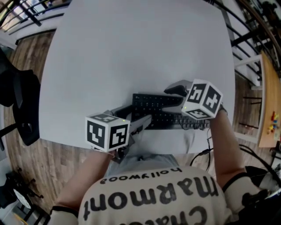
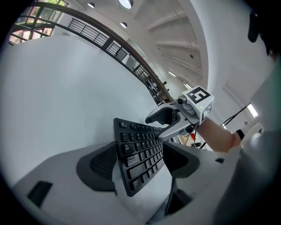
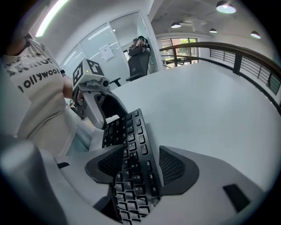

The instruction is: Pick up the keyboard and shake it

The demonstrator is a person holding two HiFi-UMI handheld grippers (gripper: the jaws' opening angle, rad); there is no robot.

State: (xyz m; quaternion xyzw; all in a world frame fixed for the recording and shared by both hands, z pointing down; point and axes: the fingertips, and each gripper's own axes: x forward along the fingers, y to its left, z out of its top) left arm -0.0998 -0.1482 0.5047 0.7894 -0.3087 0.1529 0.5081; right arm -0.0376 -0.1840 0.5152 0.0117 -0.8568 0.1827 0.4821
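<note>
A black keyboard (image 1: pixel 158 110) lies near the front edge of the white table (image 1: pixel 131 52). My left gripper (image 1: pixel 138 116) is at its left end. In the left gripper view both pads sit against the keyboard (image 2: pixel 140 154), one under it and one over the keys, so the left gripper (image 2: pixel 141 162) is shut on it. My right gripper (image 1: pixel 171 100) is at the right end, pointing steeply down. In the right gripper view its jaws stand wide, with the keyboard (image 3: pixel 131 149) between them and the right pad clear of it, so the right gripper (image 3: pixel 140 167) is open.
The table's front edge runs just below the keyboard, against the person's torso (image 1: pixel 153 193). A dark chair (image 1: pixel 22 110) stands to the left on the wooden floor. A wooden shelf (image 1: pixel 268 110) stands at the right. Black railings (image 1: pixel 26 13) run behind the table.
</note>
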